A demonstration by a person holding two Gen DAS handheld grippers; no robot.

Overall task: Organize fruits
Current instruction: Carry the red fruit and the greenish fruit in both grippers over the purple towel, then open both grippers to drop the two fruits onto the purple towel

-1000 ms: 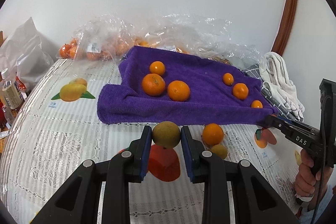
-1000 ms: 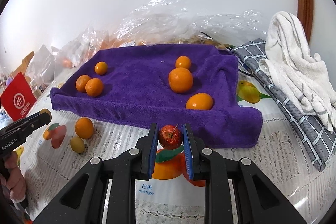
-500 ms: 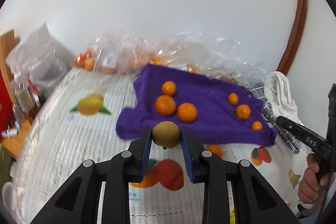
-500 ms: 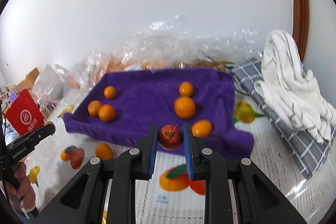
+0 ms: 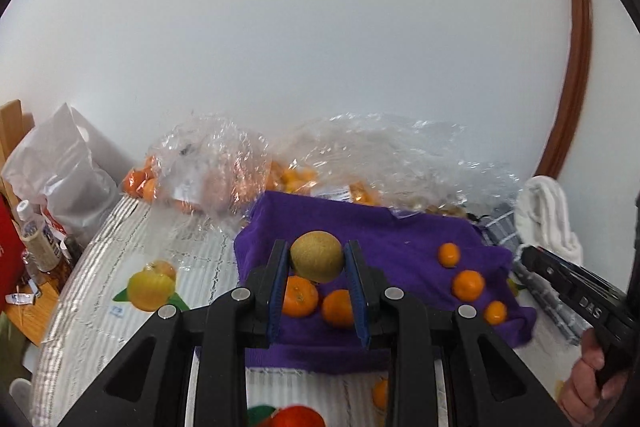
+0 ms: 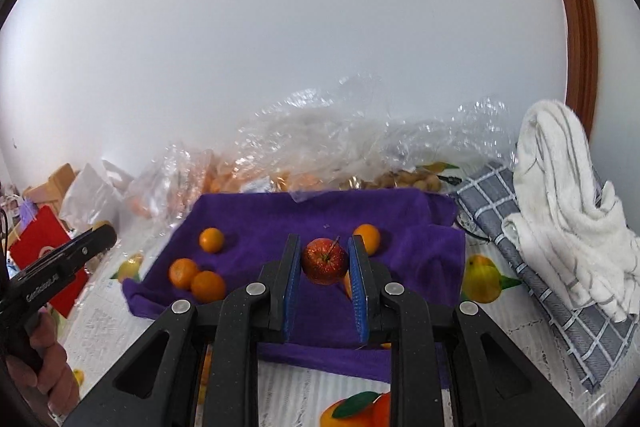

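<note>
The left gripper (image 5: 317, 261) clamps a round brownish-green fruit (image 5: 317, 255) between its blue pads, held in the air above the purple towel (image 5: 404, 251). The right gripper (image 6: 325, 263) pinches a small red apple (image 6: 324, 261) the same way, also over the towel. Several oranges (image 5: 468, 285) lie on the towel below, 2 of them directly beneath the left gripper's fruit.

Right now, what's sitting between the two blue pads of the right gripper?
A small red apple with its stem showing, pinched between the right gripper pads over the purple towel; the right wrist view shows it.
</note>
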